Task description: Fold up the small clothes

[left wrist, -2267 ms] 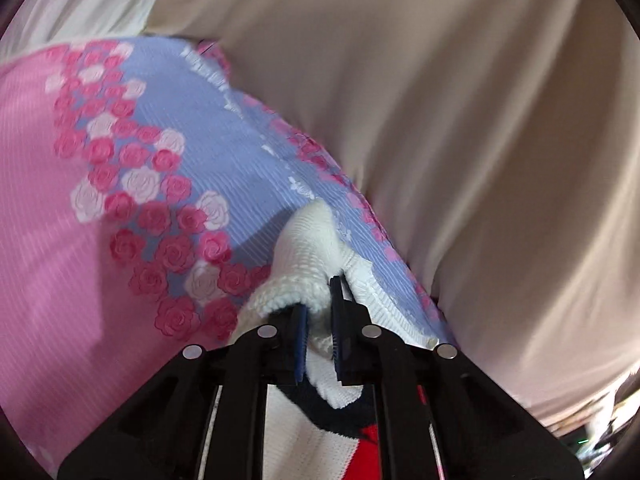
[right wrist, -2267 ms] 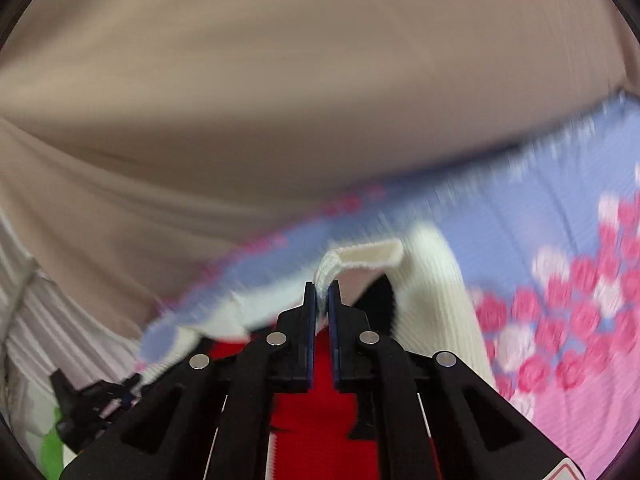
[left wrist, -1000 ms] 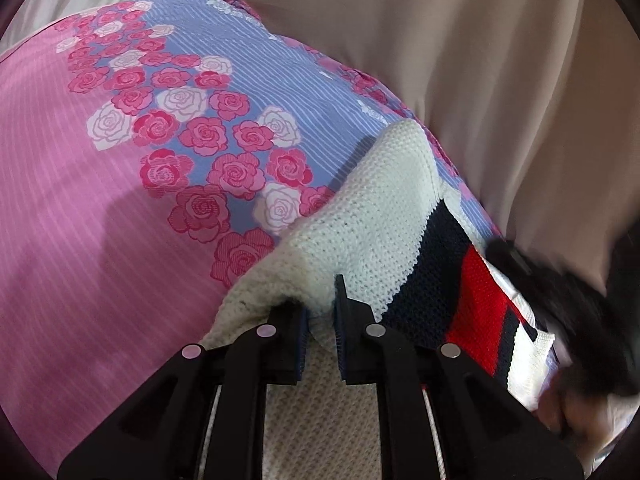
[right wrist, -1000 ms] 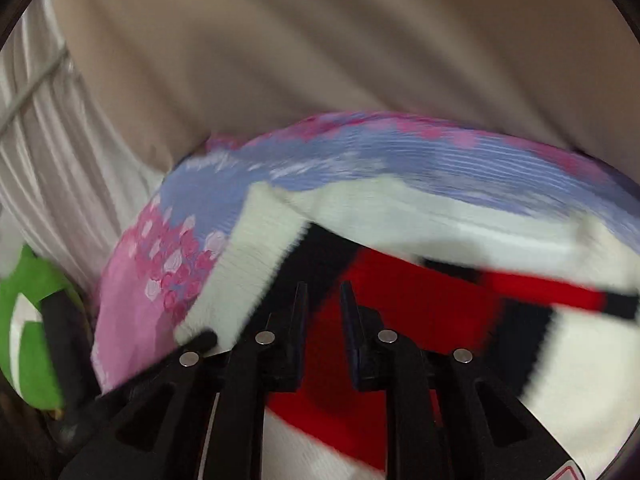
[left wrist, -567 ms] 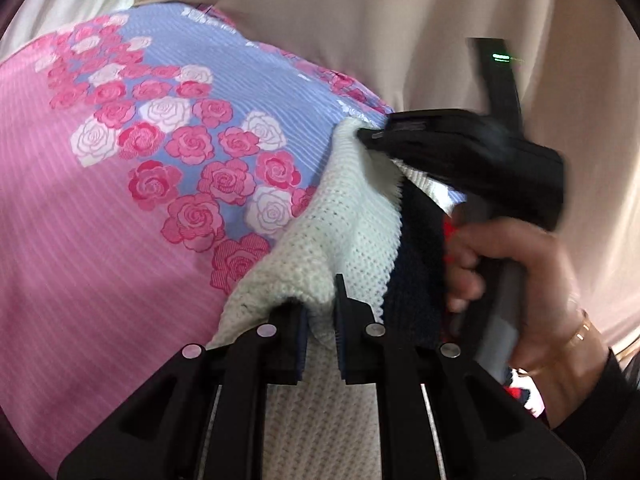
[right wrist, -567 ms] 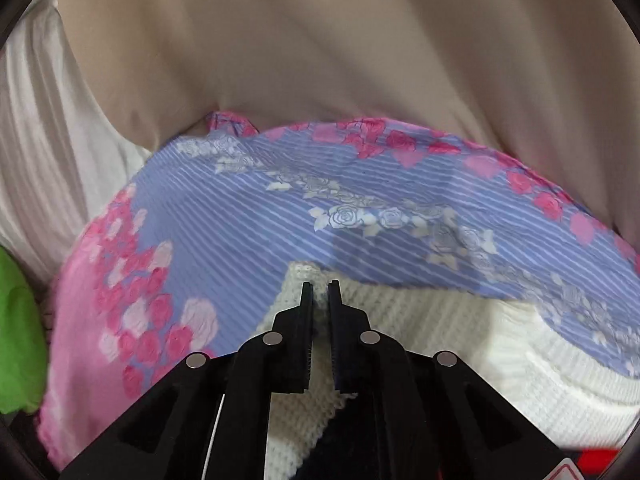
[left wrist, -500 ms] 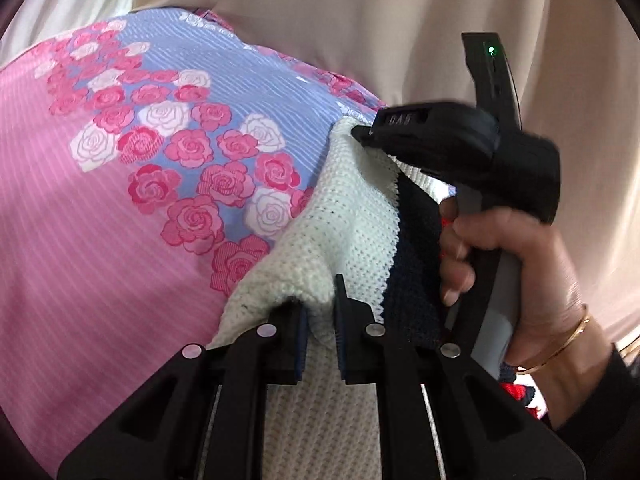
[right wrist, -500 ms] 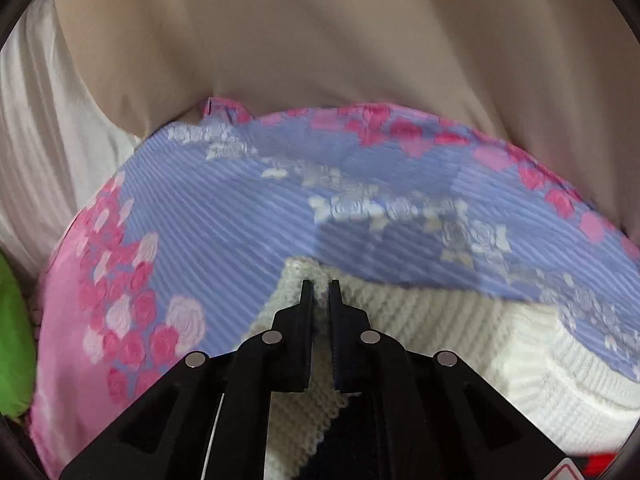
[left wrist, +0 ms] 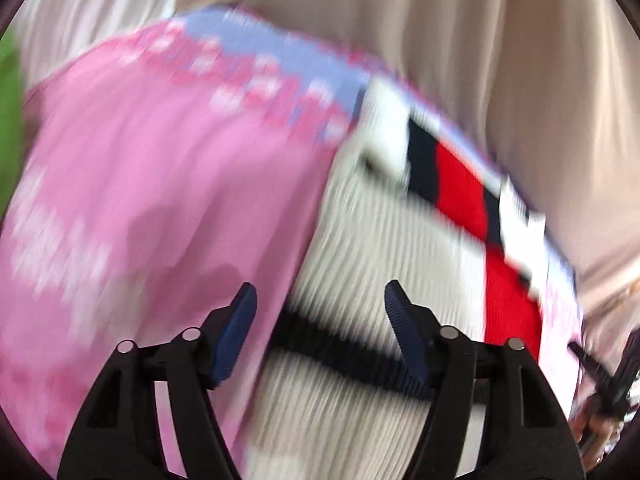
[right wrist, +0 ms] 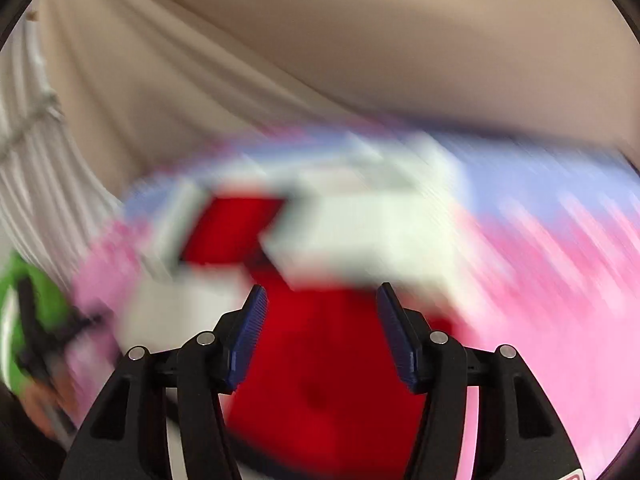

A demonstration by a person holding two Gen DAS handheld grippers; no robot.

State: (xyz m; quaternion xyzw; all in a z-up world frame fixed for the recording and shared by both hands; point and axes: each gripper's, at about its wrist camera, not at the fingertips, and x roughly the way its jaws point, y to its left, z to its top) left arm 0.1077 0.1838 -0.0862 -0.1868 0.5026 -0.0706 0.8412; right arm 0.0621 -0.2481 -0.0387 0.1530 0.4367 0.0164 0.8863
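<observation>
**Q:** Both tongs, shut on the knit half a second ago — what has changed?

**A:** Both have let go. Left tongs (left wrist: 320,300) and right tongs (right wrist: 318,300) stand with their jaws spread wide and nothing between the blue pads. Both views are smeared by motion.

**Q:** Largest feature first?

**A:** Beige curtain (left wrist: 460,60) fills the field from 10 to 3 o'clock in the left wrist view, and the upper half of the right wrist view. Below it lies the pink and lilac floral sheet (left wrist: 140,200), spreading from centre toward 8 o'clock in the left view and toward 4 o'clock in the right.

**Q:** And the task's garment?

**A:** A white knitted sweater (left wrist: 380,240) with red and navy blocks lies on the floral sheet. In the left view it runs from 6 o'clock up toward 2 o'clock, directly ahead of the open jaws; a dark band crosses it just in front of them. In the right view its red panel (right wrist: 332,360) sits between and beneath the jaws, with a white part folded over at centre.

**Q:** Smaller details?

**A:** A green object (right wrist: 24,320) shows at 8 o'clock in the right view, too blurred to identify.
</observation>
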